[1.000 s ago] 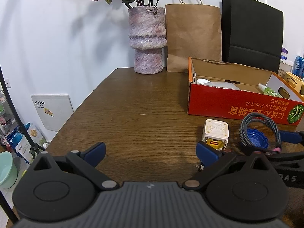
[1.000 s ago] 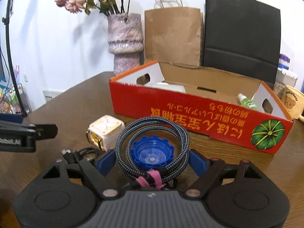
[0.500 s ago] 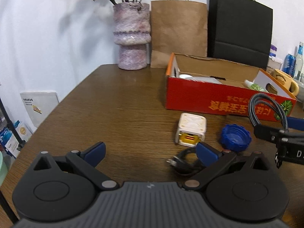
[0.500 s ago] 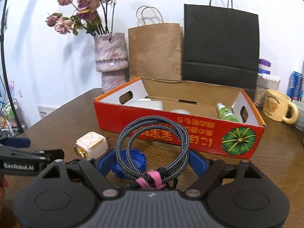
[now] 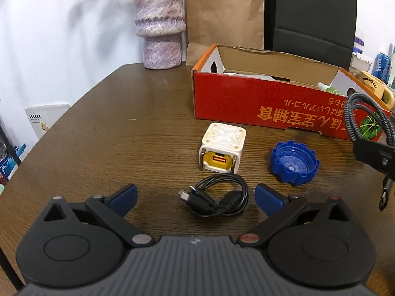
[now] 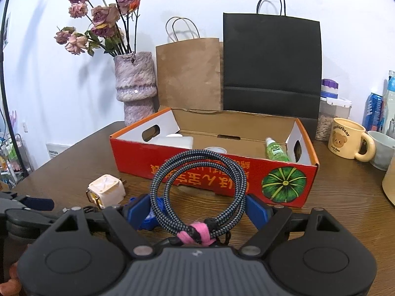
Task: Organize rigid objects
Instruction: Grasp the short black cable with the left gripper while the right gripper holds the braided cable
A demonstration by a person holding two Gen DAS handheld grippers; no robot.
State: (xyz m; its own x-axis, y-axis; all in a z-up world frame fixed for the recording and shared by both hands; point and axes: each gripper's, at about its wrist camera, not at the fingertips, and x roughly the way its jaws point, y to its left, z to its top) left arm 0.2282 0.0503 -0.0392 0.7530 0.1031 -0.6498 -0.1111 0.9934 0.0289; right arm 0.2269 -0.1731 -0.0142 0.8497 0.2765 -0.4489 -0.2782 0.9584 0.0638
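left gripper (image 5: 195,194) jaws apart, right gripper (image 6: 198,211) clamped

The right gripper (image 6: 197,209) holds a coiled braided cable (image 6: 197,187), its blue fingers (image 6: 256,211) pressing the coil's sides. Beyond stands the red box (image 6: 192,170) on the wooden surface (image 6: 345,197), with a white charger cube (image 6: 106,191) to the left.

Behind the table's (image 6: 345,190) far edge I see a mottled vase (image 6: 136,86) of dried roses (image 6: 98,22), a brown paper bag (image 6: 188,74), a black bag (image 6: 271,66) and a bear mug (image 6: 345,138); beside it stands what may be a jar (image 6: 330,113).
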